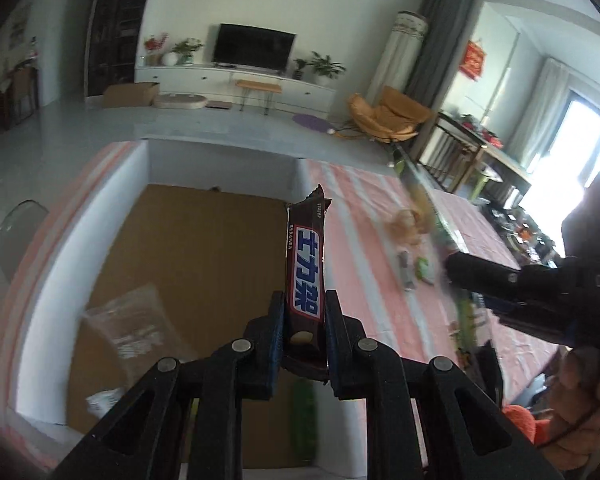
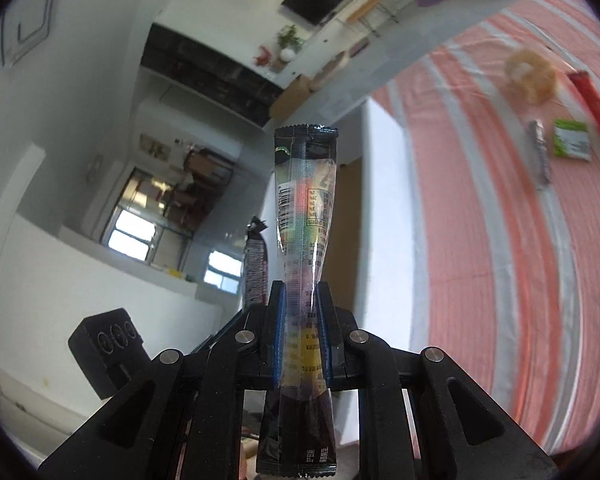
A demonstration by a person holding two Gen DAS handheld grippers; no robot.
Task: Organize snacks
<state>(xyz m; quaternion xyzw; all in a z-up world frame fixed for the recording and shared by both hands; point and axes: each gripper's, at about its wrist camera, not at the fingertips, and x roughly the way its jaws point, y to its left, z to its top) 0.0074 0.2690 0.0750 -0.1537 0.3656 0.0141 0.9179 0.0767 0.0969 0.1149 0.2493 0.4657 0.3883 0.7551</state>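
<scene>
Two snacks are up off the desk [image 2: 480, 240], one in each of your tongs. Your left tongs [image 1: 305, 320] are clenched on a brown chocolate bar [image 1: 305, 268], which stands upright between the pads above the open white box [image 1: 100, 216] with the cardboard floor. Your right tongs [image 2: 302, 320] are clenched on a glossy dark snack sachet [image 2: 305, 208], pinched at its waist. On the pink striped cloth, toward one o'clock in the right view, lie a round pastry [image 2: 530, 76], a grey wrapper [image 2: 540, 152], a green packet [image 2: 572, 140] and a red stick pack [image 2: 596, 112].
</scene>
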